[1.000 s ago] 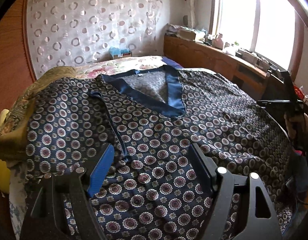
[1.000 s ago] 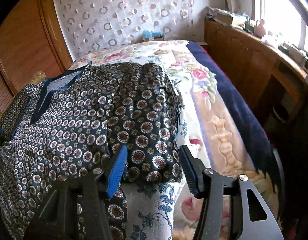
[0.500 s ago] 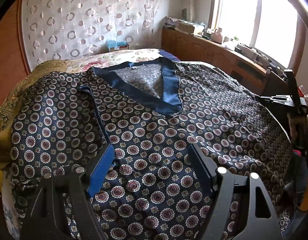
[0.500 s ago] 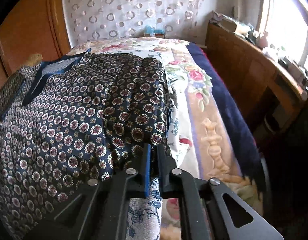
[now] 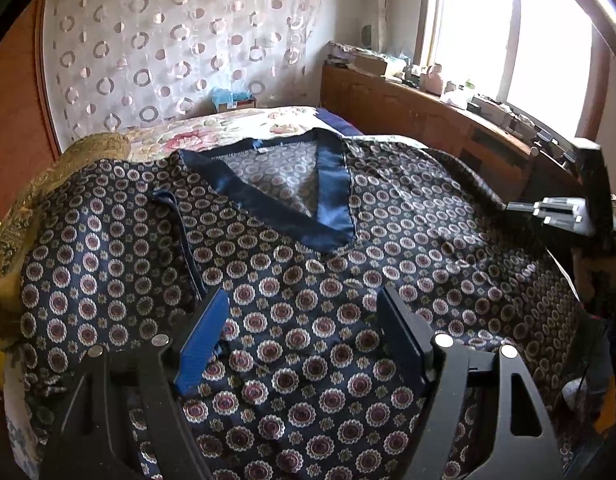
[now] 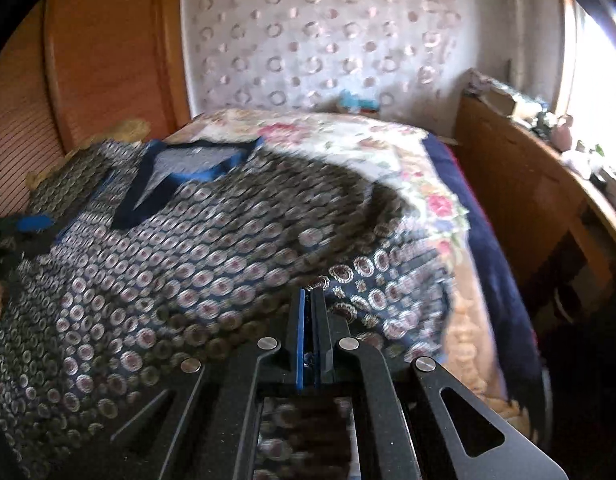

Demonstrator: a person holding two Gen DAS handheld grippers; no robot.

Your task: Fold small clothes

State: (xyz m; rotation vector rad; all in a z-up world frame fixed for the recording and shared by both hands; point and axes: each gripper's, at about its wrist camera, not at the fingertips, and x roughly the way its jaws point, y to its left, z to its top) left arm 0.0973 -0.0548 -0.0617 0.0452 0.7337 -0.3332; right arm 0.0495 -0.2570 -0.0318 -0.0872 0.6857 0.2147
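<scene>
A dark blue patterned top with a plain blue V-neck band lies spread on the bed. My left gripper hovers open just over its lower middle, with only flat cloth between the blue pads. In the right wrist view my right gripper is shut on the right edge of the top, and that edge is lifted and pulled across, blurred by motion. The right gripper also shows at the far right of the left wrist view. The left gripper's blue pad peeks in at the left edge of the right wrist view.
The bed carries a floral cover with a dark blue blanket edge along its right side. A wooden sideboard with clutter runs under the window. A wooden wardrobe stands to the left, and a yellow-brown cloth lies at the bed's left.
The right gripper closed on the top's right edge, then lifted and rolled, drawing the cloth up and leftward. The left gripper stayed open over the cloth and shifted only slightly.
</scene>
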